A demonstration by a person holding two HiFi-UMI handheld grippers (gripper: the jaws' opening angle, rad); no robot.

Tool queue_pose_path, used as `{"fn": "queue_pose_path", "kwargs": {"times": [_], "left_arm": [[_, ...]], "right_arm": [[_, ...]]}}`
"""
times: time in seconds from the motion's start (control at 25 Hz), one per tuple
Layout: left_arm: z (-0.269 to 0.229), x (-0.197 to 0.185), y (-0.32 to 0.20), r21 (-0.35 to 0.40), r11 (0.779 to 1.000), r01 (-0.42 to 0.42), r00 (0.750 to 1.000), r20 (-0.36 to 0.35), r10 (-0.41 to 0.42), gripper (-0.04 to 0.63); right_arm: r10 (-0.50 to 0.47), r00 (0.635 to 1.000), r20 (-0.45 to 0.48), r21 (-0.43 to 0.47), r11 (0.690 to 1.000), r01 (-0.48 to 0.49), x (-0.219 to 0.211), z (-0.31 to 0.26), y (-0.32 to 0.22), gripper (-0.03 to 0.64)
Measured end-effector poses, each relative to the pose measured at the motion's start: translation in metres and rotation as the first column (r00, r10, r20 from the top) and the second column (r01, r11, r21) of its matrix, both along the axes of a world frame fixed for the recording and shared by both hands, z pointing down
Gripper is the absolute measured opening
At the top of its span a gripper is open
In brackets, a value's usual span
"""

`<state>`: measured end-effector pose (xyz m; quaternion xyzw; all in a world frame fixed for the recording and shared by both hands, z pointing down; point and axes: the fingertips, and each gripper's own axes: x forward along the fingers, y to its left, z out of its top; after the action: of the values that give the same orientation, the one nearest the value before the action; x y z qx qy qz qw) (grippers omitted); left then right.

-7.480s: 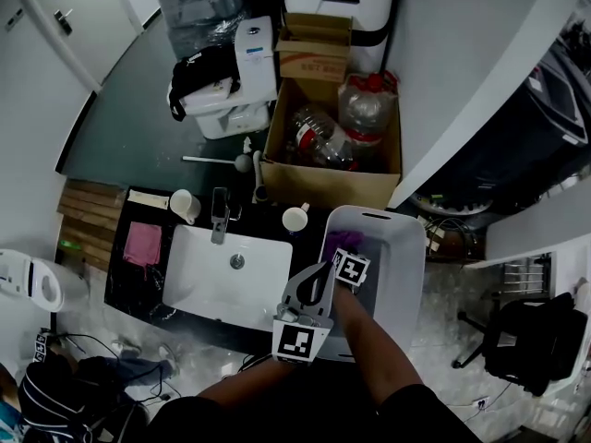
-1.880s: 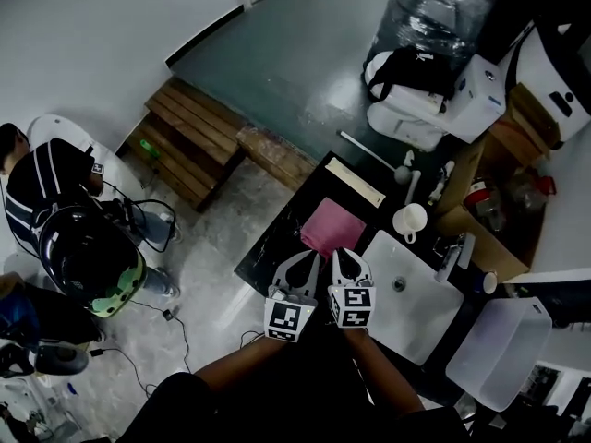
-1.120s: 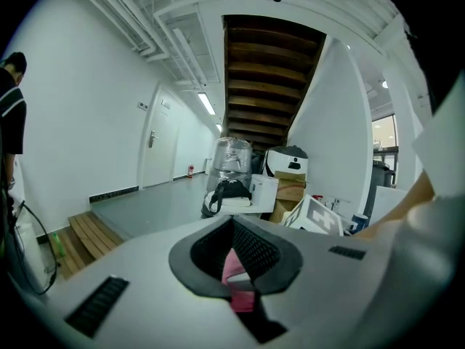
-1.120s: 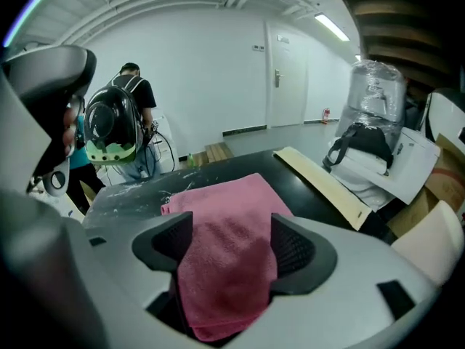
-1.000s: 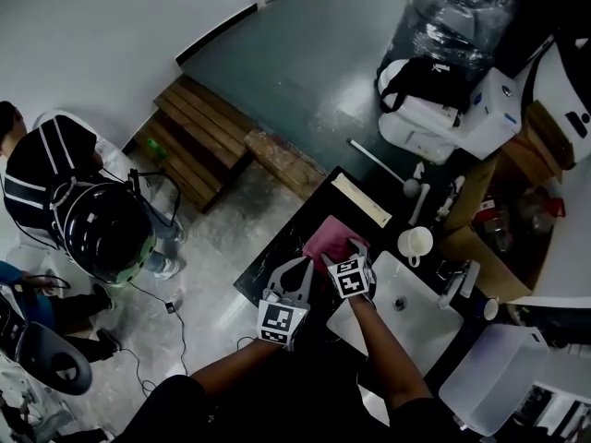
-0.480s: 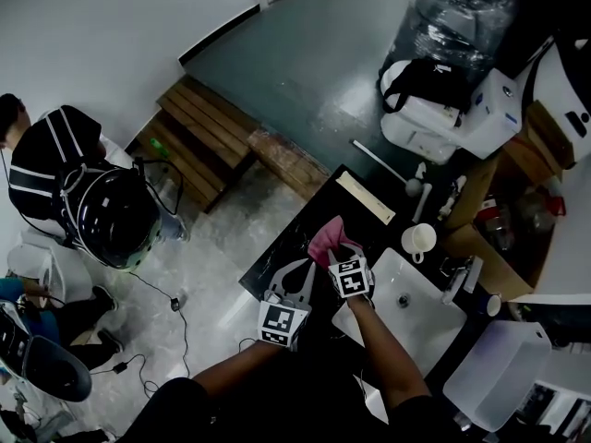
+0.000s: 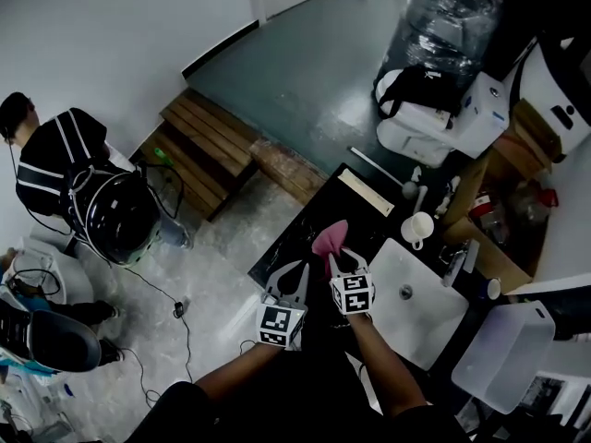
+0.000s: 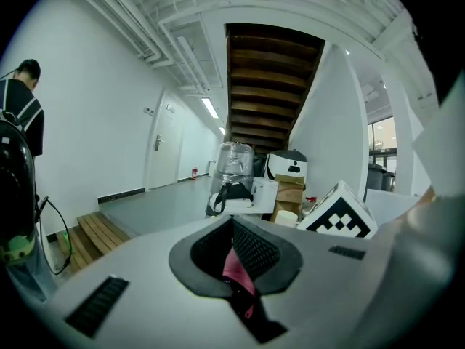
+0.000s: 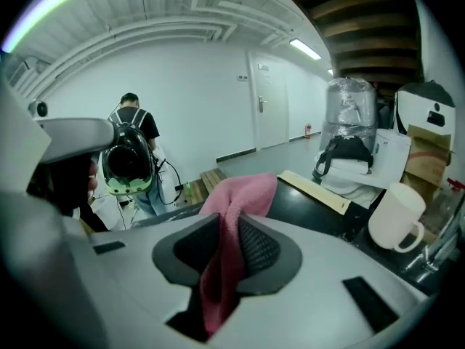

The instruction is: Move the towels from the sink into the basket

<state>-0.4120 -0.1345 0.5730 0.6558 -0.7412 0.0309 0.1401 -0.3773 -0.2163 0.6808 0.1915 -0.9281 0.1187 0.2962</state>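
The towel (image 7: 329,239) drops out of sight between the jaws of the right gripper (image 7: 340,264). That pink sliver (image 8: 233,269) at the left gripper (image 8: 241,251): pinched or just behind? Can't tell.

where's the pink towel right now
In the head view, near the centre, the pink towel hangs clamped in the jaws of the right gripper, held above the dark counter just left of the white sink.

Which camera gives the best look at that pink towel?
The right gripper view: the pink towel fills its middle, pinched by the right tool, whose jaws have just been closing on it. The head view shows a pink tuft above that tool; the left gripper view, just a thin pink sliver between its jaws.
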Motion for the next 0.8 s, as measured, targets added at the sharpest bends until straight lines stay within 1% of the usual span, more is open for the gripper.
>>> {"fn": "queue_pose_path", "kwargs": {"times": [0.08,0.2,0.28,0.4,0.52,0.72,0.8], "left_arm": [[-0.007,0.005,0.010,0.016,1.000,-0.002,1.000,0.010,0.002,0.014],[-0.012,0.018,0.028,0.036,0.999,-0.012,1.000,0.014,0.011,0.014],[-0.016,0.028,0.040,0.051,0.998,-0.025,1.000,0.014,0.024,0.014],[-0.026,0.043,0.057,0.080,0.995,-0.054,0.998,0.013,0.053,0.014],[-0.035,0.057,0.073,0.107,0.991,-0.077,0.997,0.000,0.077,0.014],[-0.052,0.088,0.085,0.172,0.974,-0.144,0.990,0.032,0.141,0.014],[-0.055,0.100,0.088,0.185,0.970,-0.160,0.987,0.023,0.159,0.014]], "right_arm": [[0.018,0.999,0.034,0.022,1.000,-0.019,0.008,-0.019,0.008,0.094],[0.071,0.993,0.094,0.048,0.996,-0.076,0.024,-0.045,0.023,0.094],[0.118,0.984,0.135,0.066,0.990,-0.128,0.038,-0.062,0.035,0.094],[0.182,0.966,0.183,0.070,0.978,-0.197,0.058,-0.085,0.056,0.094],[0.215,0.955,0.202,0.081,0.968,-0.236,0.079,-0.108,0.083,0.094],[0.262,0.940,0.219,0.107,0.951,-0.290,0.121,-0.138,0.123,0.094],[0.286,0.932,0.223,0.120,0.941,-0.317,0.139,-0.145,0.132,0.094]]}}
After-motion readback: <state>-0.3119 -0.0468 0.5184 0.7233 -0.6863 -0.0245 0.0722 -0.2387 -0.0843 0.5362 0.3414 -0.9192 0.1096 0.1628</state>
